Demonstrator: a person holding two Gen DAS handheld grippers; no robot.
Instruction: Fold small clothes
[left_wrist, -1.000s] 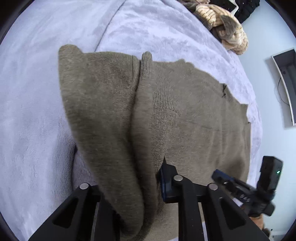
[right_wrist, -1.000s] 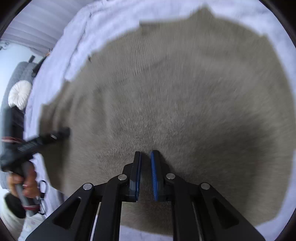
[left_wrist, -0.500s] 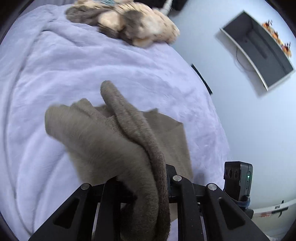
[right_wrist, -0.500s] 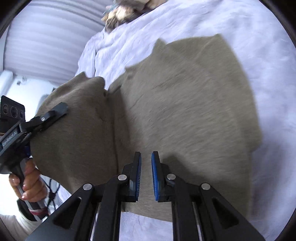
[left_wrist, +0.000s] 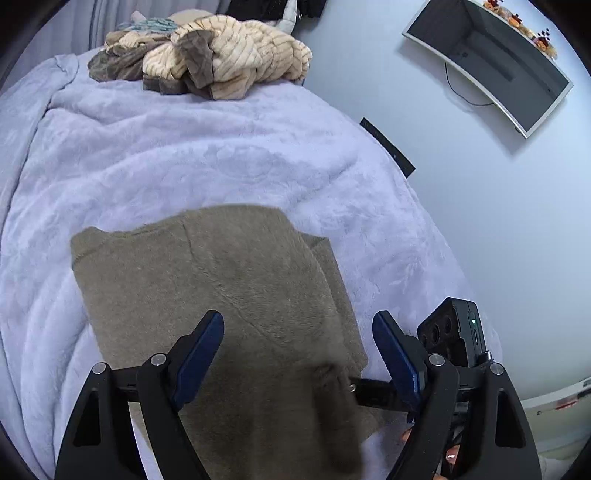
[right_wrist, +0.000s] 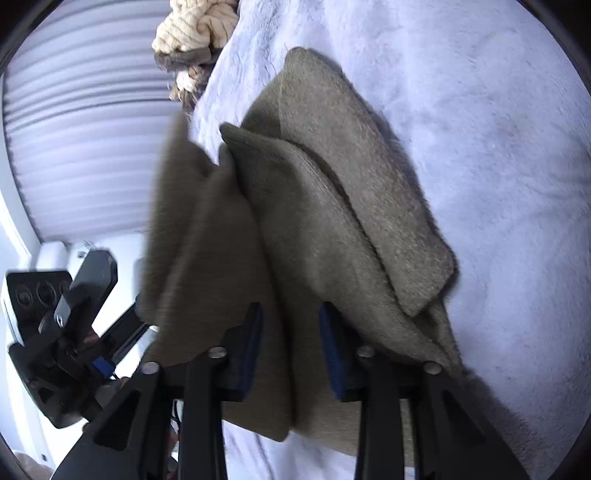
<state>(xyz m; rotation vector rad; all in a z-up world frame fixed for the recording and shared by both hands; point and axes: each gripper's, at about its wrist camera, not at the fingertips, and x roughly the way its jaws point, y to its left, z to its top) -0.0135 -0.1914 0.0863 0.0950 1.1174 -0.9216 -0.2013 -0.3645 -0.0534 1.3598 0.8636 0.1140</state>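
Note:
An olive-brown knitted garment (left_wrist: 229, 280) lies folded over itself on the lavender blanket (left_wrist: 184, 155). My left gripper (left_wrist: 297, 328) hangs above its near part, jaws opening wide, pads clear of the cloth. A blurred fold of cloth sags below between the fingers. In the right wrist view the garment (right_wrist: 332, 192) shows stacked layers with a loose flap at the left. My right gripper (right_wrist: 290, 317) has its jaws opening, with a fold of the cloth hanging between the blue pads (right_wrist: 332, 347) but not pressed. The left gripper's body (right_wrist: 70, 306) is at the left.
A pile of cream and brown clothes (left_wrist: 221, 59) sits at the far end of the bed. The bed's right edge drops to a pale floor with a dark screen (left_wrist: 487, 62) and a dark bar (left_wrist: 388, 147). Pleated curtains (right_wrist: 81, 147) hang at the left.
Both grippers went from shut on the garment to open. The lifted half was carried over and now lies on the rest of it. The right view rolled and shifted left.

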